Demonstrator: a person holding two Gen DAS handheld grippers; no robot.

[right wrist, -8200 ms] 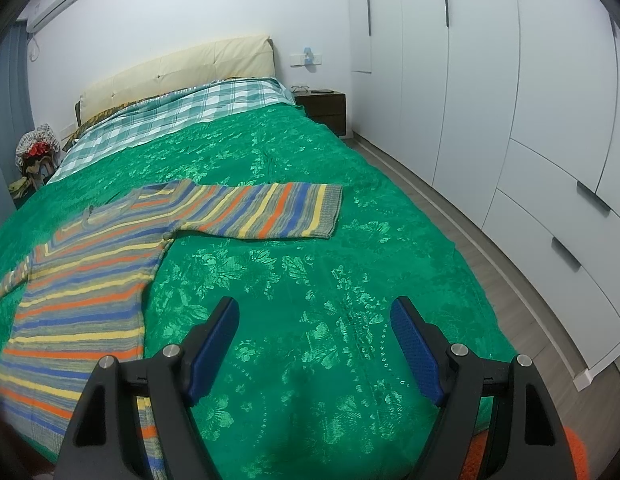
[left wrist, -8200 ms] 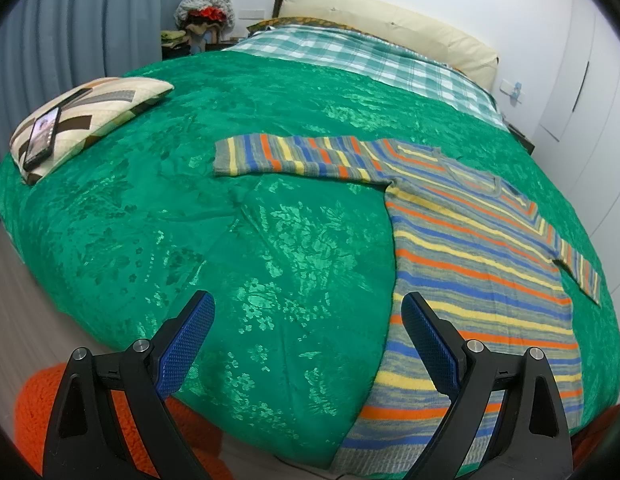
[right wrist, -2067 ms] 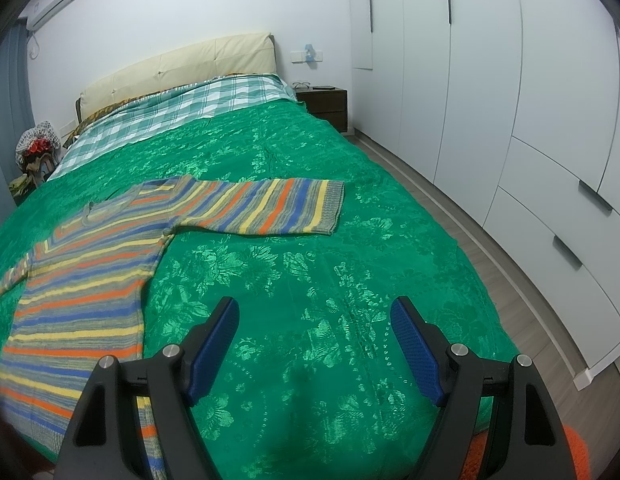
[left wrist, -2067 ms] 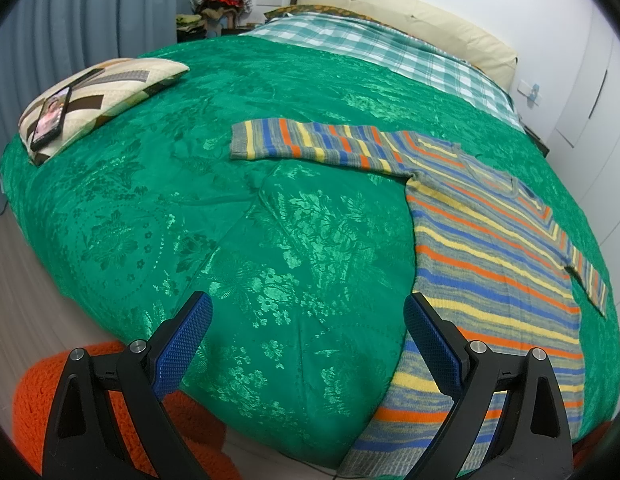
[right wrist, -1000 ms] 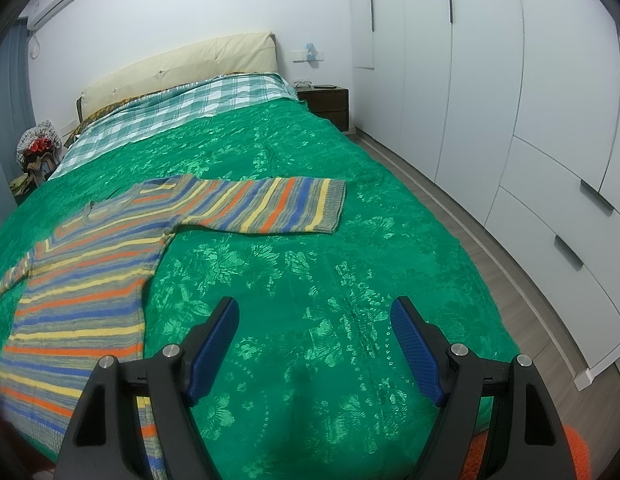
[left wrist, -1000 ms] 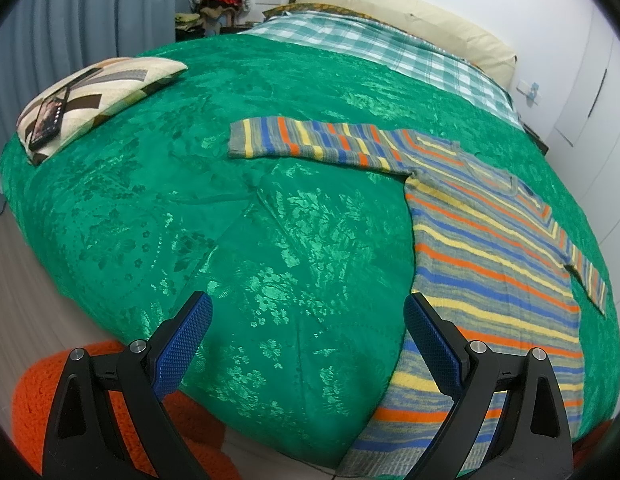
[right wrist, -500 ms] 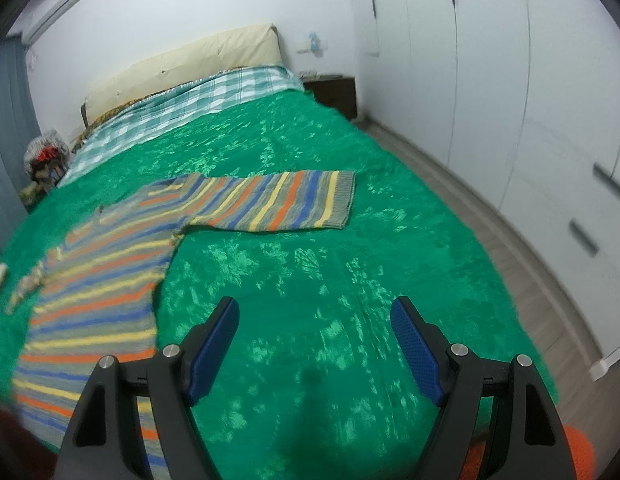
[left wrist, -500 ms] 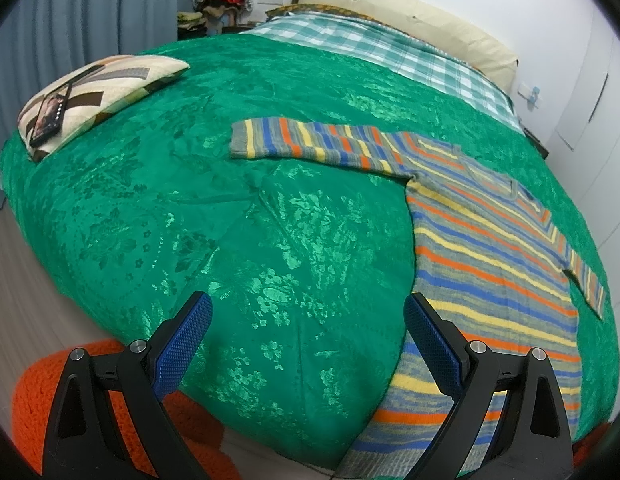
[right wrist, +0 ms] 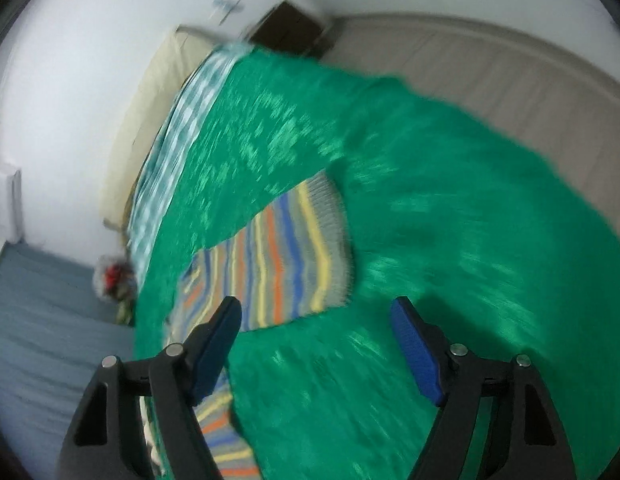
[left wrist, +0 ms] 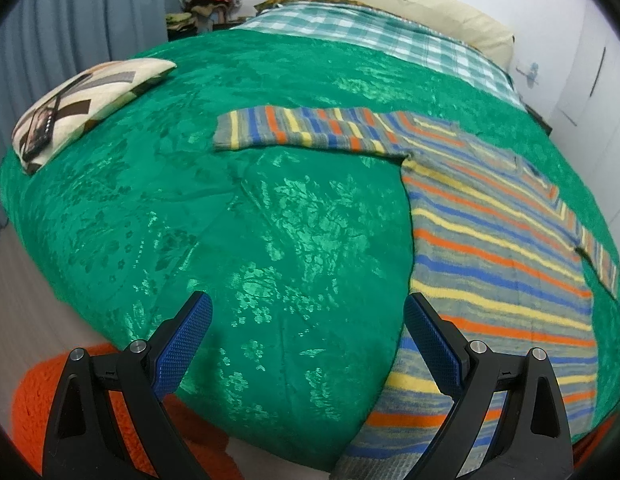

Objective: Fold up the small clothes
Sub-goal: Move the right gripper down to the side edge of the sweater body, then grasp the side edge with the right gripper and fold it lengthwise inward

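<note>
Striped sweater (left wrist: pixel 489 240) lies flat ahead of both wide-open, empty grippers — left (left wrist: pixel 308 316), right (right wrist: pixel 315 320).

The sweater (left wrist: pixel 497 240) was striped grey, blue, orange and yellow. The bedspread (left wrist: pixel 238 208) shone emerald with a floral pattern. Teal-and-white check covered the blanket (left wrist: pixel 373 32); the pillow (left wrist: pixel 86 100) showed cream and brown blocks.
</note>
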